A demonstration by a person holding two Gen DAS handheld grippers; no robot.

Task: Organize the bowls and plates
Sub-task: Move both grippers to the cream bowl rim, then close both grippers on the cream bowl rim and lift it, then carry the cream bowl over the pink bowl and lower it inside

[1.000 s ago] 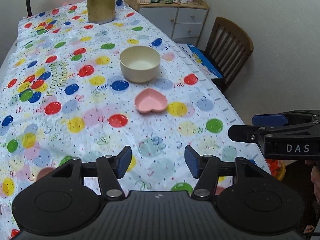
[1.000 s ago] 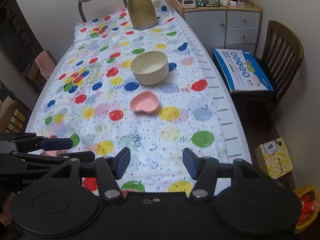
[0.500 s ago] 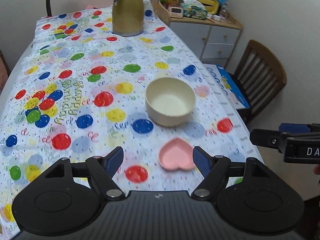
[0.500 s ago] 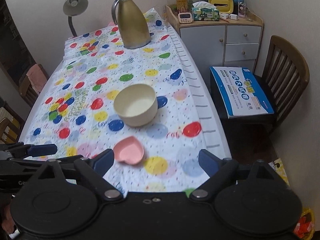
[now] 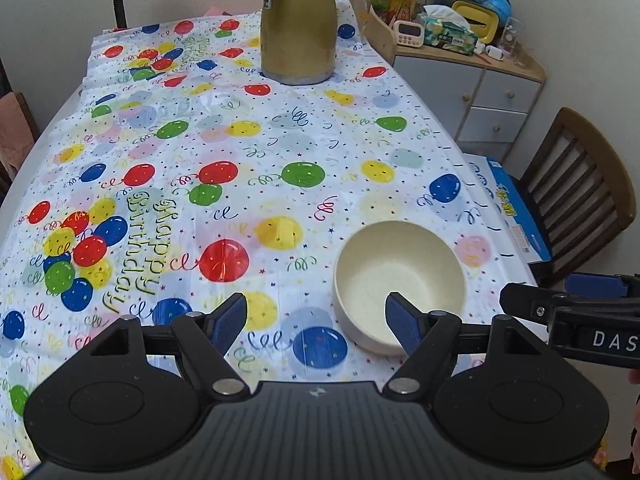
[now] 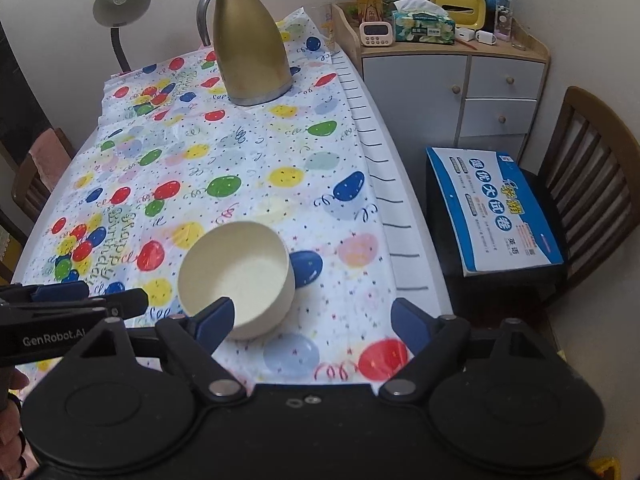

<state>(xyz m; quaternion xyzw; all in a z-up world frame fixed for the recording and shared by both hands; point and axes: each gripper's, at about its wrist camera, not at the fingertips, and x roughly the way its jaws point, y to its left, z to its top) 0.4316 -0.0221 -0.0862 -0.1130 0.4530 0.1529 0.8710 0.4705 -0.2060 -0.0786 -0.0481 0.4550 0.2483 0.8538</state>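
Observation:
A cream bowl (image 5: pixel 400 280) stands upright and empty on the balloon-print tablecloth (image 5: pixel 240 160); it also shows in the right wrist view (image 6: pixel 236 276). My left gripper (image 5: pixel 316 322) is open and empty, its right fingertip over the bowl's near side. My right gripper (image 6: pixel 312 320) is open and empty, its left fingertip over the bowl's near rim. Each gripper's tip shows at the edge of the other's view. The pink heart dish is hidden below both gripper bodies.
A gold thermos jug (image 6: pixel 250 44) stands at the far end of the table, beside a desk lamp (image 6: pixel 120 4). To the right are a cabinet (image 6: pixel 452 76) with clutter and a wooden chair (image 6: pixel 592 184) holding a blue box (image 6: pixel 492 208).
Both grippers moved forward over the table toward the bowl. The pink heart dish passed under them out of view. The right gripper opened wider.

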